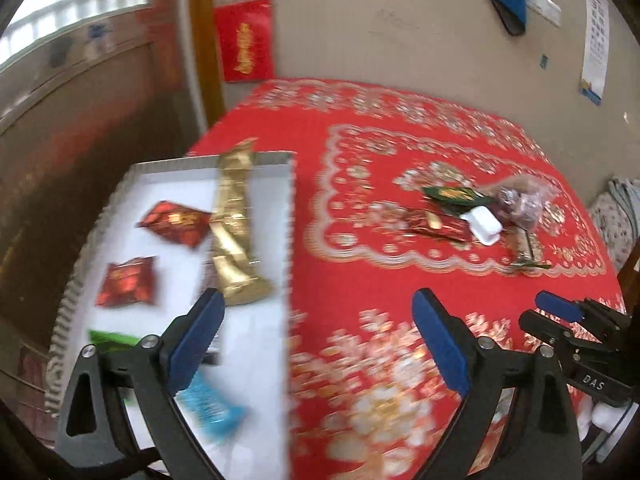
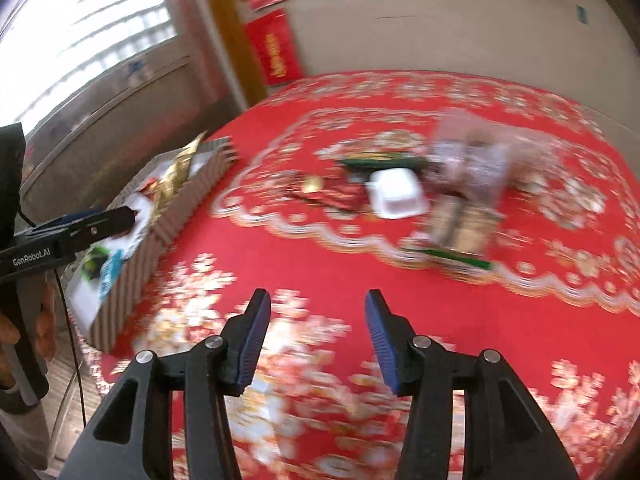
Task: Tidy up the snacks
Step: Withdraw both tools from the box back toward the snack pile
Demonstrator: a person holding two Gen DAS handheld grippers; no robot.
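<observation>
A shallow white cardboard box (image 1: 256, 344) sits at the table's left edge; it also shows in the right wrist view (image 2: 168, 236). In it lie two red packets (image 1: 176, 222), a long gold packet (image 1: 234, 224), a green packet (image 1: 110, 338) and a blue packet (image 1: 210, 404). A pile of loose snacks lies mid-table: a green packet (image 1: 454, 196), a red packet (image 1: 434, 226), a small white tub (image 1: 484, 224), a clear bag of dark sweets (image 1: 520, 200). My left gripper (image 1: 316, 320) is open and empty over the box's right wall. My right gripper (image 2: 318, 320) is open and empty, short of the pile (image 2: 396, 196).
The table wears a red cloth with gold and white flowers (image 1: 400, 140). A wall with red posters (image 1: 244, 40) stands behind, a window (image 2: 80, 40) at left. The right gripper shows in the left wrist view (image 1: 560, 312) at the table's right edge.
</observation>
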